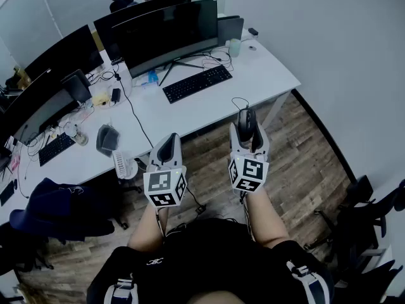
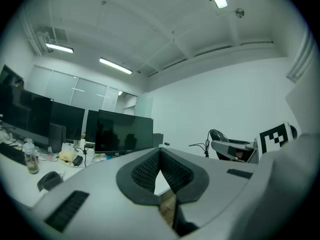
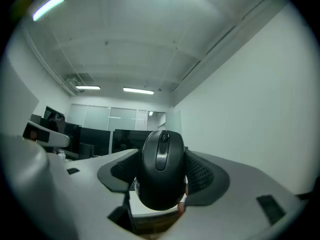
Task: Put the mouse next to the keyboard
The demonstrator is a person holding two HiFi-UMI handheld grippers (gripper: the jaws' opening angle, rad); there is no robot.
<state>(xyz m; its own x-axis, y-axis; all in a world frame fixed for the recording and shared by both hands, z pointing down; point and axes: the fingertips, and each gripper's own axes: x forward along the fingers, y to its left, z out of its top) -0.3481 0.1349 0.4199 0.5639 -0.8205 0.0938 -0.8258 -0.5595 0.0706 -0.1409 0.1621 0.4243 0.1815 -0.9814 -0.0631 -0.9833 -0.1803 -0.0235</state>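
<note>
Nearest me, my left gripper (image 1: 168, 145) hangs level, its fingers shut together on nothing; beside it my right gripper (image 1: 247, 118) has its fingers spread wide and pressed on the flanks of the black mouse (image 3: 161, 171), in the air short of the white surface (image 1: 266, 75). The risk, as I judge it: the smooth shell slipping, or its cord (image 1: 239, 101) catching the surface edge. The keyboard (image 1: 197, 83) lies farther off. No brand or lettering is legible
</note>
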